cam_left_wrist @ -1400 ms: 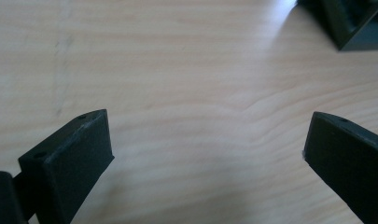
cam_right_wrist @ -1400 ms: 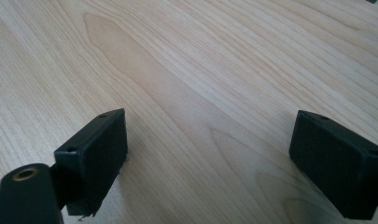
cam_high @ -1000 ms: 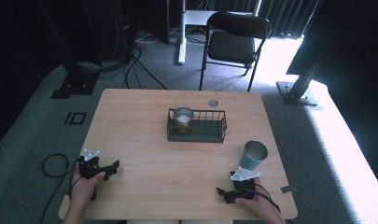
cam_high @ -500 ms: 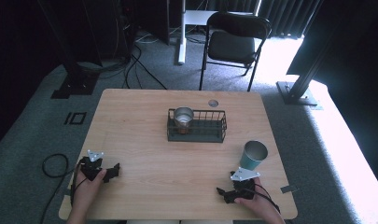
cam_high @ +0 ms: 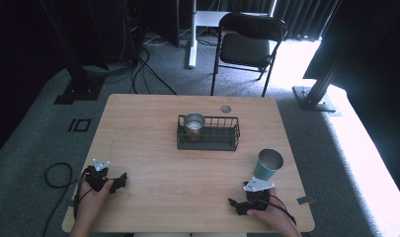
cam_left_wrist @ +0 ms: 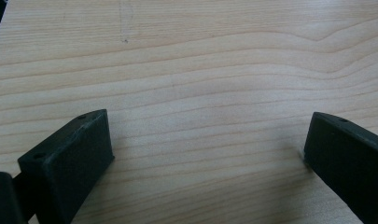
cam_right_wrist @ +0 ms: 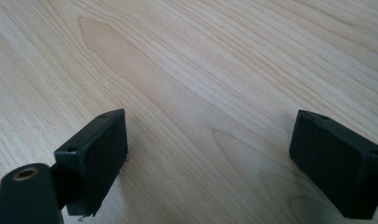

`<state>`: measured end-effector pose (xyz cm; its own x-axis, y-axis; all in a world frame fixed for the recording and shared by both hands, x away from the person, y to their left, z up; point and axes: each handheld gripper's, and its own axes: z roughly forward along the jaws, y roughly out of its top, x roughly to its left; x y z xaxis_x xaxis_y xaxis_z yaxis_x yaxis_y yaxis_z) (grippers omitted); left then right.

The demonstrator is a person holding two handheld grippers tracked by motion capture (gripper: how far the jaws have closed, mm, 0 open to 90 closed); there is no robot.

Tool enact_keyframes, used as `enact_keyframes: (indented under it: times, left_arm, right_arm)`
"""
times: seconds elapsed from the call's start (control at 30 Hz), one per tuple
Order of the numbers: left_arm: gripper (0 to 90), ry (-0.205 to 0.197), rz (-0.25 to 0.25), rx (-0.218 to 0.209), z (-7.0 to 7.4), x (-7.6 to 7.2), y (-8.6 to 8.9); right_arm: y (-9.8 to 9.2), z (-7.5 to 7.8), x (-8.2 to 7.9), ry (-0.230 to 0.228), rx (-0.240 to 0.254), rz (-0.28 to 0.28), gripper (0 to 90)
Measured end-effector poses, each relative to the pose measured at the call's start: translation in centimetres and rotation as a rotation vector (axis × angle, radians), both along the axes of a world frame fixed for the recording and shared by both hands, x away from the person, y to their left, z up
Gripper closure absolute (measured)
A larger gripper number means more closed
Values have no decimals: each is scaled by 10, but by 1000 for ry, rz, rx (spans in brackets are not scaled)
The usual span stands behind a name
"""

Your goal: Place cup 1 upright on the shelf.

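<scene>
A black wire basket [cam_high: 208, 132] stands at the middle of the wooden table [cam_high: 153, 118], with a metal cup [cam_high: 193, 123] inside its left end. A teal cup [cam_high: 267, 164] stands upright near the front right. My left gripper [cam_high: 119, 181] rests on the table at the front left, held by a hand; its jaws stand wide apart over bare wood [cam_left_wrist: 205, 140], nothing between them. My right gripper [cam_high: 234, 205] lies at the front right, just in front of the teal cup, jaws also wide apart over bare wood [cam_right_wrist: 205, 135].
A small round grommet [cam_high: 225, 109] sits near the table's far edge. A black folding chair [cam_high: 249, 44] stands beyond the table. Cables [cam_high: 54, 173] trail on the floor at the left. Open tabletop lies between the two grippers.
The left gripper has slid slightly toward the front of the table. The right gripper, the cups and the basket have stayed put.
</scene>
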<state>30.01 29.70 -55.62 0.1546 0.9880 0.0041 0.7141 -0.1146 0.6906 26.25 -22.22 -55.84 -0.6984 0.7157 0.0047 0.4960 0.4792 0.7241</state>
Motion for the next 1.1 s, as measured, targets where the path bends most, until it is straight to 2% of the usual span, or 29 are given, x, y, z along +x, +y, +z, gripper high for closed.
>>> enact_keyframes:
  times: [0.13, 0.4, 0.63, 0.8, 0.93, 1.1]
  left_arm:
    - [18, 0, 0, 0, 0, 0, 0]
    - [18, 0, 0, 0, 0, 0, 0]
    - [18, 0, 0, 0, 0, 0, 0]
    - [18, 0, 0, 0, 0, 0, 0]
    - [18, -1, 0, 0, 0, 0, 0]
    - [18, 0, 0, 0, 0, 0, 0]
  right_arm:
    - [-2, 0, 1, 8, 16, 1, 109]
    - [0, 0, 0, 0, -1, 3, 109]
    - [6, 0, 2, -2, -3, -50, 110]
    - [10, 0, 3, -4, 1, -51, 129]
    - [14, 10, -1, -31, 31, -30, 128]
    - [16, 26, -3, -69, 63, -47, 128]
